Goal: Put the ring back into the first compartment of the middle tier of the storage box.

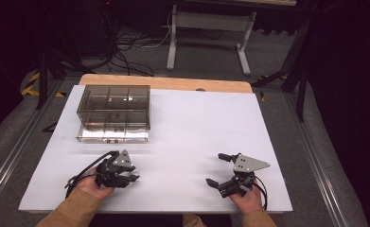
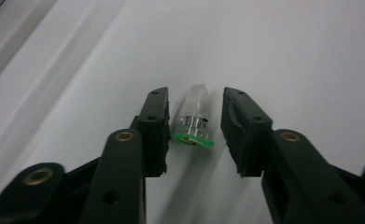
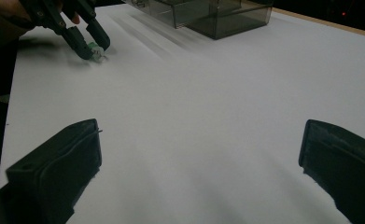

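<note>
A small clear bulb with a green base (image 2: 196, 116) lies on the white table top (image 1: 197, 123). My left gripper (image 2: 195, 95) is open, one jaw on each side of the bulb; the left jaw is almost against it and a narrow gap shows on the right. In the high view the left gripper (image 1: 134, 176) is low at the front left, held by a hand. The right gripper view shows the same bulb (image 3: 96, 52) far off at the left gripper's tips. My right gripper (image 1: 215, 169) (image 3: 201, 135) is wide open over bare table, with nothing between its jaws.
A smoke-grey clear box with several compartments (image 1: 114, 111) (image 3: 217, 14) stands at the back left, its lower drawer (image 1: 112, 134) pulled a little forward. A wooden table edge (image 1: 173, 83) runs behind the white sheet. Cables and desk legs are on the floor beyond.
</note>
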A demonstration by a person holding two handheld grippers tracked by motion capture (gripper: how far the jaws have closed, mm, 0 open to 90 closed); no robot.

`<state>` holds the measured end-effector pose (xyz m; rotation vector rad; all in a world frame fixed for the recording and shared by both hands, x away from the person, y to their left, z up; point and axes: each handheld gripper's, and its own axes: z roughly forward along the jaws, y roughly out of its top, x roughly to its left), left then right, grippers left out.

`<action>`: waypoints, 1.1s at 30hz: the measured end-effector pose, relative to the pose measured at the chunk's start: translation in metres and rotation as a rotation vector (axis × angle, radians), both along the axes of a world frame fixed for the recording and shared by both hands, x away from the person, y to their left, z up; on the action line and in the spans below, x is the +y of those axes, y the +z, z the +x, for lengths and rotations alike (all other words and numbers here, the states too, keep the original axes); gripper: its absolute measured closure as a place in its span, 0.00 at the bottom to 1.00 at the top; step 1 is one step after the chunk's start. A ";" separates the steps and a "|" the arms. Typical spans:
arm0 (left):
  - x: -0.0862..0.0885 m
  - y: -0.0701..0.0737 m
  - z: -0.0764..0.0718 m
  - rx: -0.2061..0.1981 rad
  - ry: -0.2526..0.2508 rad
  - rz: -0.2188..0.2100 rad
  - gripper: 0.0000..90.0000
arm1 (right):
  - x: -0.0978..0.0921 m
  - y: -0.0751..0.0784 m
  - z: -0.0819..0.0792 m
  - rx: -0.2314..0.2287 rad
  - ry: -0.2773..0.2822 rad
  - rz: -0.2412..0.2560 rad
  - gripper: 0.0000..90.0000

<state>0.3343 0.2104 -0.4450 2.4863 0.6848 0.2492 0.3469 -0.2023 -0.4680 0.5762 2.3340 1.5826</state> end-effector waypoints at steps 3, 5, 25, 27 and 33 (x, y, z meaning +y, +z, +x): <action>0.000 0.001 0.000 0.004 -0.003 0.002 0.82 | 0.000 0.000 0.000 0.001 -0.001 0.000 0.00; 0.000 0.002 -0.001 0.002 -0.013 0.006 0.85 | 0.000 0.000 0.000 0.001 -0.001 -0.001 0.00; -0.001 0.023 -0.008 -0.039 -0.027 -0.041 0.86 | 0.000 0.000 0.000 0.000 -0.003 -0.003 0.00; -0.001 0.024 -0.008 -0.044 -0.023 -0.047 0.86 | 0.000 0.000 0.000 0.000 -0.003 -0.004 0.00; 0.002 0.028 -0.007 -0.042 -0.012 -0.069 0.86 | 0.000 0.000 0.000 -0.001 -0.003 -0.004 0.00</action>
